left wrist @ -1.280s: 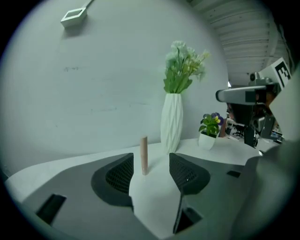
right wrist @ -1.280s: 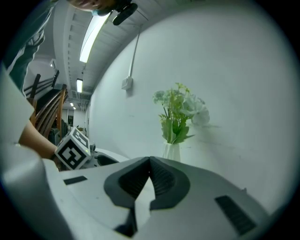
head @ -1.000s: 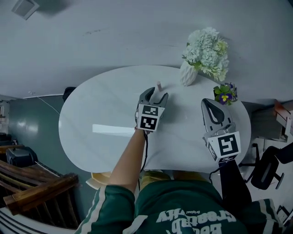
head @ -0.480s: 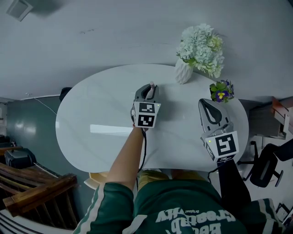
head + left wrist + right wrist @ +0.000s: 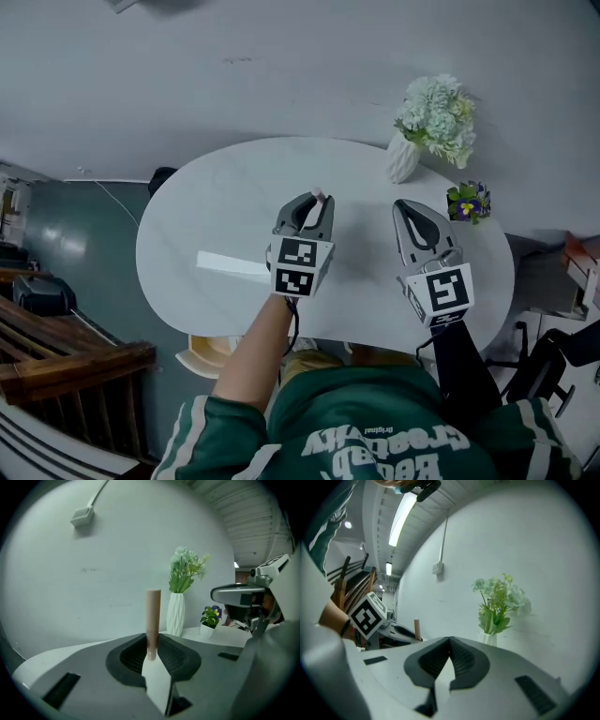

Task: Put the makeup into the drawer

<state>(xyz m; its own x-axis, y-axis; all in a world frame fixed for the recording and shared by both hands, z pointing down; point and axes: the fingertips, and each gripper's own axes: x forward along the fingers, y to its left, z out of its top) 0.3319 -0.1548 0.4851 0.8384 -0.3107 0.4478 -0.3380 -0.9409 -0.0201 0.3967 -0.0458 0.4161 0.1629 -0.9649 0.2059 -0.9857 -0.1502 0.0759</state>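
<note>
A slim pinkish-brown makeup tube [image 5: 153, 620] stands upright between the pads of my left gripper [image 5: 151, 656]. Its jaws have just been closing and are now shut on the tube's lower end. In the head view the left gripper [image 5: 314, 202] hangs above the middle of the white oval table [image 5: 206, 216], with the tube [image 5: 320, 196] poking out at its tip. My right gripper [image 5: 413, 210] hovers to its right, shut with nothing in it; in its own view the jaws meet at the tip [image 5: 450, 641]. No drawer is in view.
A white ribbed vase of pale flowers [image 5: 403, 159] and a small pot of purple flowers [image 5: 466, 202] stand at the table's far right. A pale stool [image 5: 208, 354] sits under the near edge, wooden furniture [image 5: 66, 361] at the lower left, a dark chair [image 5: 553, 356] at the right.
My left gripper's jaws closed on the tube, which stood on the table, and lifted it. My right gripper moved a little left, toward the left one.
</note>
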